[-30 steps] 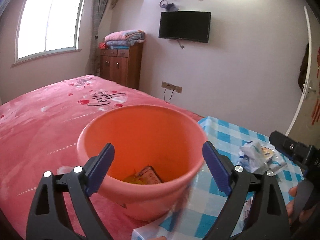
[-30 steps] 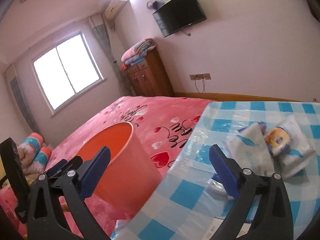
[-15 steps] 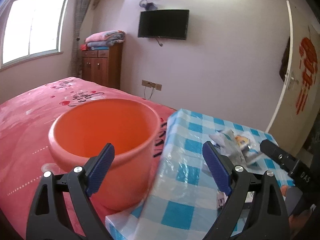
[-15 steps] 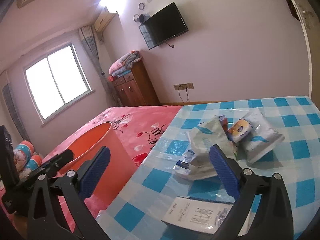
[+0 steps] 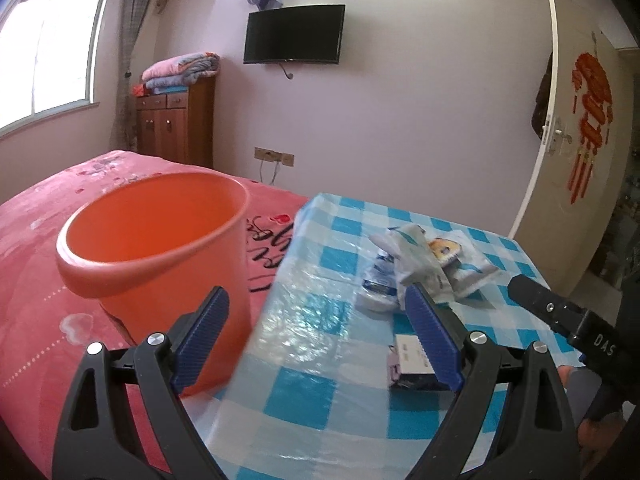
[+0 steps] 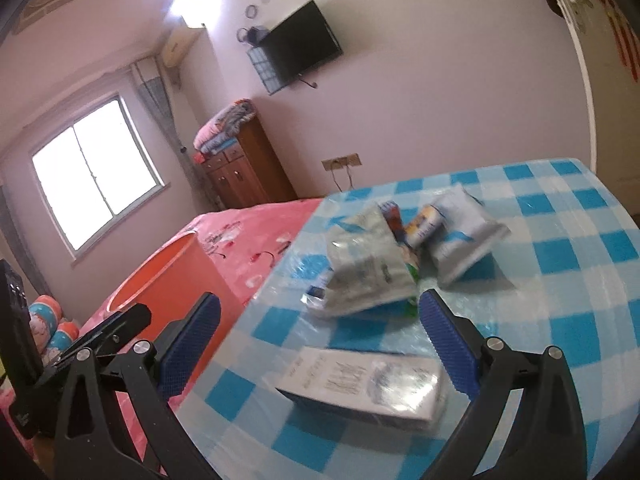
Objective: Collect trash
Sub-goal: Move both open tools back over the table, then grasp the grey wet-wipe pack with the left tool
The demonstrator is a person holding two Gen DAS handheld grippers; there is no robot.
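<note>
An orange bucket (image 5: pixel 160 248) stands on the pink bed beside the checked table (image 5: pixel 328 360); it also shows at the left of the right wrist view as the bucket (image 6: pixel 180 276). A heap of crumpled wrappers (image 5: pixel 420 268) lies mid-table, seen closer as wrappers (image 6: pixel 372 276) with a small round tub (image 6: pixel 424 224). A flat white-and-dark box (image 6: pixel 368 384) lies just ahead of my right gripper (image 6: pixel 320 344), whose jaws stand open and empty. My left gripper (image 5: pixel 320 340) is open too, straddling the table's edge with nothing in it.
The pink bedspread (image 5: pixel 36 280) runs along the table's left side. A wooden cabinet (image 5: pixel 176 124) with folded blankets stands by the far wall, under a wall-mounted TV (image 5: pixel 294 34). A door (image 5: pixel 580 152) stands at the right.
Both grippers swung right, away from the bucket and over the checked table. The bucket slid left in both views; the wrappers and the box came closer. Both jaws kept the same width.
</note>
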